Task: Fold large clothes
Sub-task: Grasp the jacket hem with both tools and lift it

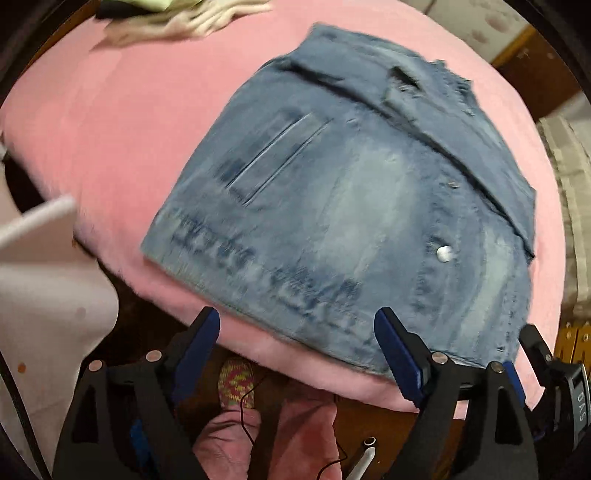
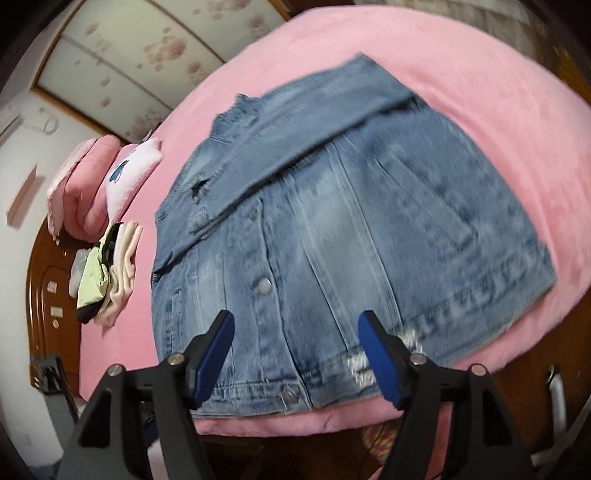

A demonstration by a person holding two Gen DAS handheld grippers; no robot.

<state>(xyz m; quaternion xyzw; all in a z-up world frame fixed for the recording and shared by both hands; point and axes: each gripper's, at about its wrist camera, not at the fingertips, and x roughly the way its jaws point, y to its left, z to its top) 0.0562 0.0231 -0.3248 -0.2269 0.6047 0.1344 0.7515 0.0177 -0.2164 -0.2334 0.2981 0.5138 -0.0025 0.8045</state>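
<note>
A faded blue denim jacket (image 1: 351, 206) lies flat on the pink bed (image 1: 122, 122), front up, with one sleeve folded across its chest. In the right wrist view the same jacket (image 2: 332, 229) fills the middle, its buttoned hem nearest me. My left gripper (image 1: 297, 325) is open above the jacket's hem at the bed's near edge, nothing between its blue pads. My right gripper (image 2: 295, 328) is open over the hem too, its fingers clear of the cloth. The right gripper's body (image 1: 554, 376) shows at the lower right of the left wrist view.
A stack of folded clothes (image 2: 107, 273) sits at the bed's left side, beside pink pillows (image 2: 96, 184) and a wooden headboard (image 2: 48, 288). Folded clothes (image 1: 192, 18) also show at the top of the left wrist view. A person's foot in a patterned sock (image 1: 236, 380) stands on the floor below the bed edge.
</note>
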